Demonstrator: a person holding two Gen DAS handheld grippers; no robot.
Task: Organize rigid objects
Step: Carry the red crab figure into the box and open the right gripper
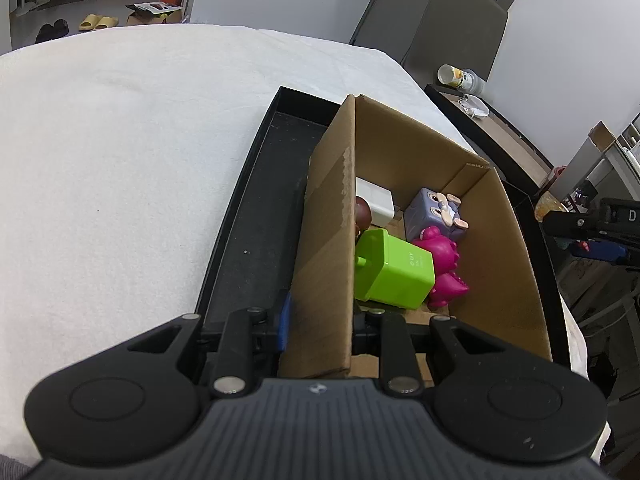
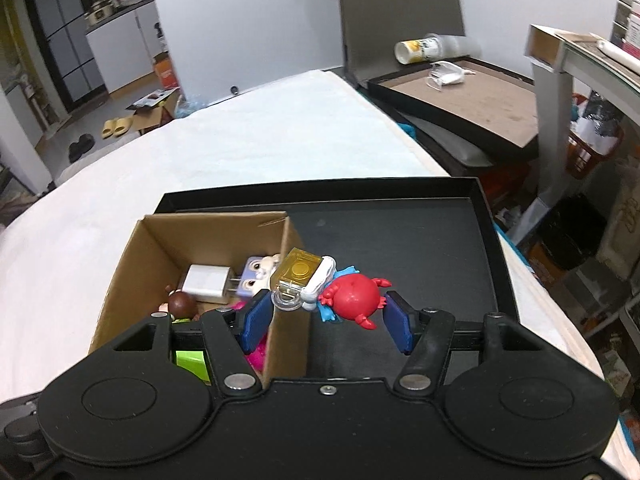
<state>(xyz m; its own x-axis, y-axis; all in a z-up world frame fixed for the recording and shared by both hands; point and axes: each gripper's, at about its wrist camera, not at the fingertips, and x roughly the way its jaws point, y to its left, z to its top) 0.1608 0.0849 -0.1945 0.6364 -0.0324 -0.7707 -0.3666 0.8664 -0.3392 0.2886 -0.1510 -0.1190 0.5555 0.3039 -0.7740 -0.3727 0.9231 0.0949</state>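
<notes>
The left claw is pinched on the near wall of the brown cardboard box, holding it in the shallow black tray on the white-covered table. The right claw is spread, its blue pads straddling the box wall, with a red plastic crab toy and a yellow transparent block between them; whether it grips them I cannot tell. Inside the box lie a lime-green plastic container, a magenta figure, a lilac cube and a white charger.
</notes>
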